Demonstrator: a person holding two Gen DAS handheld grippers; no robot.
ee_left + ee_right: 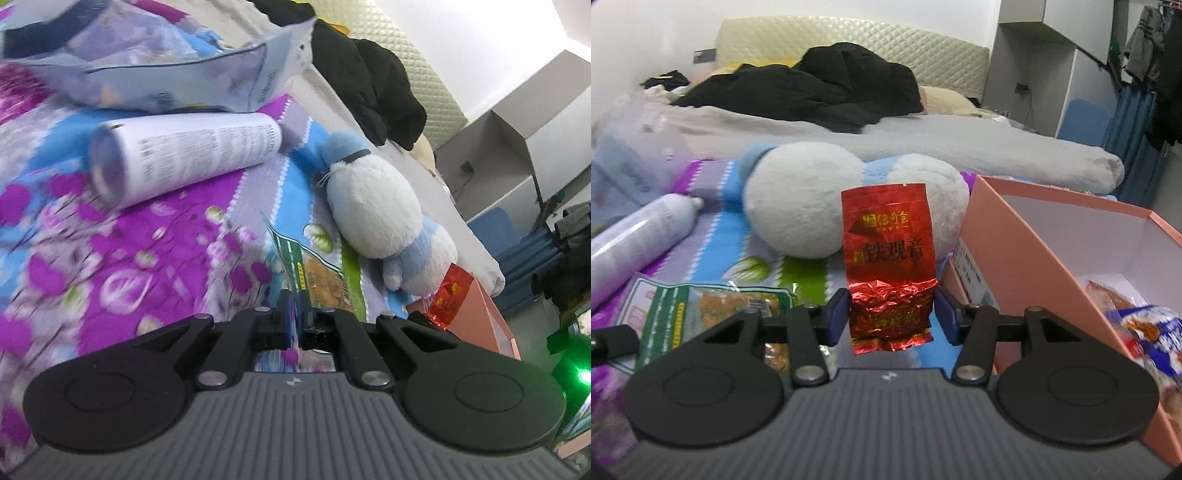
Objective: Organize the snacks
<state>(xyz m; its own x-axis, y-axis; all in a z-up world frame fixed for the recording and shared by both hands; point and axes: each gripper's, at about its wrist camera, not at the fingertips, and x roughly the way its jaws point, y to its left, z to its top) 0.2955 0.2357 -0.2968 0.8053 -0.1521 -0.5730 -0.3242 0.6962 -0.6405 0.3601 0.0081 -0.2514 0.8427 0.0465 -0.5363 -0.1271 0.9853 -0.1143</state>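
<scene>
Up front in the left wrist view, the left gripper (294, 325) has its jaws pinched together on the thin edge of a green-bordered snack packet (314, 275), which stands out ahead of the fingers, a flat glossy film with orange contents showing. Beyond it on the flowered bedspread (110, 258) lies a white cylindrical can (184, 157) on its side, and past that a crinkly pale-blue plastic bag (177, 74), blurred. A soft white-and-blue plush toy (376, 210) lies to the right, with a pink cardboard box (491, 321) past it at the bed's edge.

From the right wrist view, the right gripper (892, 317) holds a red foil tea packet (891, 266) upright, its crumpled lower half clamped between the blue pads (836, 317) and its printed top rising above them. The pink cardboard box (1027, 240) sits just right of the gripper, open-topped with a pale inside, and wrapped snacks (1148, 332) lie on its floor. The green-bordered snack packet (701, 310) shows to the lower left, seemingly lifted off the cover, though the fisheye makes that hard to judge. The plush toy (812, 203) lies behind the red packet, and a heap of black clothing (820, 88) lies on the grey sheet further back.
</scene>
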